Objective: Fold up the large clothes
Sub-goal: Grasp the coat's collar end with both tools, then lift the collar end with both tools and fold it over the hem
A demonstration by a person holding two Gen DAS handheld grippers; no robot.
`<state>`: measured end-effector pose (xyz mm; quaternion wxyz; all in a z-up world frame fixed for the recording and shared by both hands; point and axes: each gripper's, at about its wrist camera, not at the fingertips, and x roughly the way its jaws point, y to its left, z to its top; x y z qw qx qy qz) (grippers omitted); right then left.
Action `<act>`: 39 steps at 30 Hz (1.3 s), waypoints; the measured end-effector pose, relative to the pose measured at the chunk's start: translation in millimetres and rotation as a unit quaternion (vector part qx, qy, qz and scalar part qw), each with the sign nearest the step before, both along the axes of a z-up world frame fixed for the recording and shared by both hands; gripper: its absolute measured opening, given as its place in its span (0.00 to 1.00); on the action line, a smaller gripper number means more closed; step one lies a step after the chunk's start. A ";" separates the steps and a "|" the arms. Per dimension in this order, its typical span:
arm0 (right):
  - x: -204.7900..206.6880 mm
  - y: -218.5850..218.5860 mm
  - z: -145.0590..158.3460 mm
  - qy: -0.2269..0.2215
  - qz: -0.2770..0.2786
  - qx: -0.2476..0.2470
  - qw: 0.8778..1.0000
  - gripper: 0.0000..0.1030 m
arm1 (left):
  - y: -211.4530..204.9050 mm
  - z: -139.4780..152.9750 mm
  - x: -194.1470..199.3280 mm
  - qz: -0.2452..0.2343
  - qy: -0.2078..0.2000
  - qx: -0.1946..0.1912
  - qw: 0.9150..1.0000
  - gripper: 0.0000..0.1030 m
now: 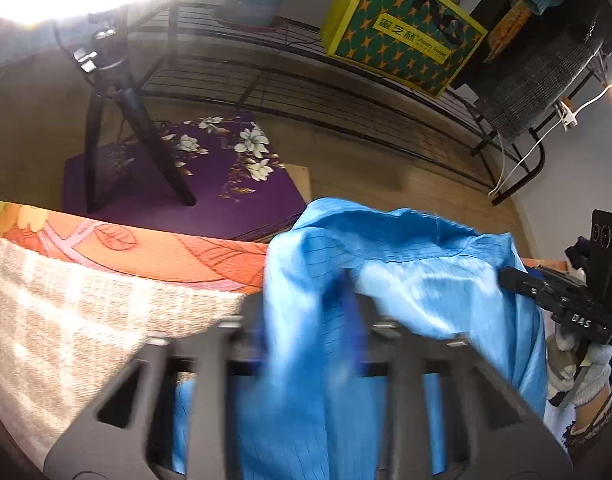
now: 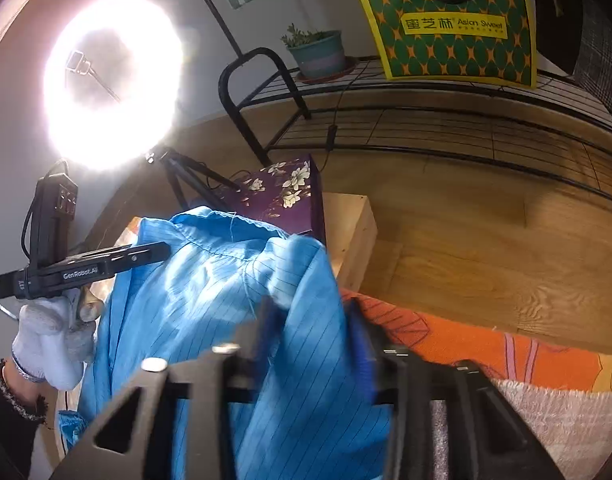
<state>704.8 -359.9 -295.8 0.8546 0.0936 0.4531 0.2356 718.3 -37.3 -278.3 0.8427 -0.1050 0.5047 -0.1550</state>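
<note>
Item 1: blue garment (image 1: 386, 292), thin fabric with fine dark stripes. We find it at centre and lower centre of both views, lifted and bunched, hanging down between the 2 tools.

Item 2: left tool (image 1: 306, 312), lower centre of the left wrist view. We see its blurred blue pads clenched on a fold of the garment. In the right wrist view the same tool (image 2: 162, 250) reaches in from the left, its tip buried in the garment's edge, carried by a hand in a white glove (image 2: 54, 344).

Item 3: right tool (image 2: 314, 332), lower centre of its own view, clenched on the cloth. In the left wrist view it (image 1: 506, 276) enters from the right edge, tip at the garment's edge.

Item 4: surface below, covered by an orange patterned cloth (image 1: 166, 248) and a beige checked towel (image 1: 66, 312), lower left of the left wrist view.

Item 5: background. We list a purple floral box (image 1: 210, 176), a tripod (image 1: 118, 120), a ring light (image 2: 114, 80), a wire rack (image 2: 446, 120), a potted plant (image 2: 318, 52) and a green and yellow bag (image 2: 450, 24), over a wooden floor (image 2: 486, 248).
</note>
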 end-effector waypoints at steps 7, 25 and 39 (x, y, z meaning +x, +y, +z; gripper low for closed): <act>-16.4 0.2 22.2 -0.039 -0.015 -0.024 0.999 0.00 | 3.2 26.3 -22.0 0.001 -0.057 -0.023 0.998 0.01; -162.8 21.7 162.4 -0.141 -0.016 -0.031 0.989 0.00 | 16.3 162.1 -180.5 -0.009 -0.147 -0.044 0.988 0.01; -338.6 30.0 192.7 -0.148 0.003 -0.036 0.988 0.00 | 30.0 177.2 -346.8 -0.029 -0.142 -0.059 0.988 0.00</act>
